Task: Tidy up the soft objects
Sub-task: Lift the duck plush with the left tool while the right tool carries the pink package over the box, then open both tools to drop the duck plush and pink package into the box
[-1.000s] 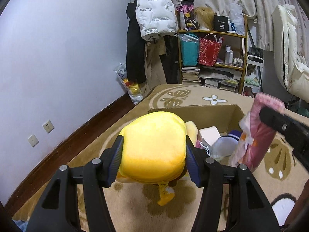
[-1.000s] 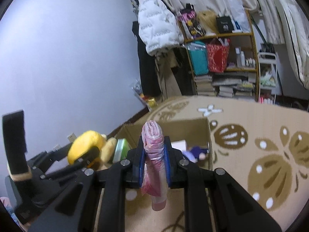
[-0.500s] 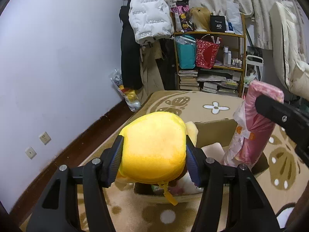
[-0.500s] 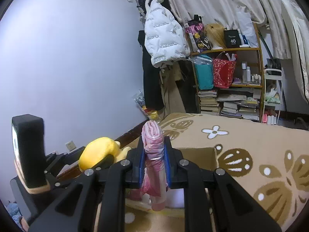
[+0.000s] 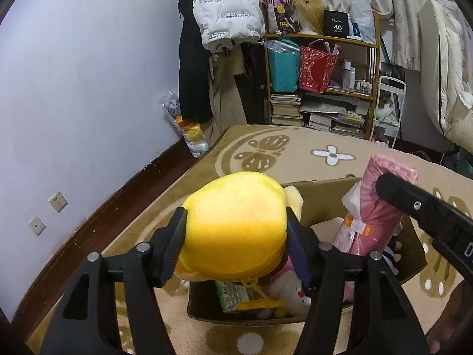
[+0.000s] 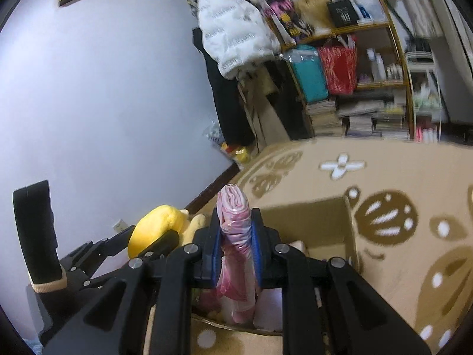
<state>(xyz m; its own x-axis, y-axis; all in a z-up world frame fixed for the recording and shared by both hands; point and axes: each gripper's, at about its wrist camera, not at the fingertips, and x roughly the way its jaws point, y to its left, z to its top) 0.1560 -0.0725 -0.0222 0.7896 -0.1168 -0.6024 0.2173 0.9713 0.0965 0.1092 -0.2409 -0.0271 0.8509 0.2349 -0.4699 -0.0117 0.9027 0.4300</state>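
Note:
My left gripper [image 5: 236, 245] is shut on a yellow plush toy [image 5: 236, 224] and holds it above the near left corner of an open cardboard box [image 5: 322, 189]. My right gripper [image 6: 235, 248] is shut on a pink roll wrapped in clear plastic [image 6: 236, 236], held upright over the box [image 6: 334, 216]. The roll also shows in the left wrist view [image 5: 372, 210], right of the plush. The plush shows in the right wrist view [image 6: 156, 227] at the left. Soft toys, among them a white and pink one [image 5: 288, 288], lie inside the box.
The box stands on a beige rug with brown flower patterns [image 5: 295, 148]. A wooden shelf with bags and books [image 5: 322, 82] and hanging coats [image 5: 224, 9] stand at the far wall. A white wall with sockets [image 5: 57, 201] runs along the left. A chair [image 5: 443, 74] is at the right.
Both grippers have moved forward and closer over the box with their loads. The box now lies below them, and its inside shows under the plush.

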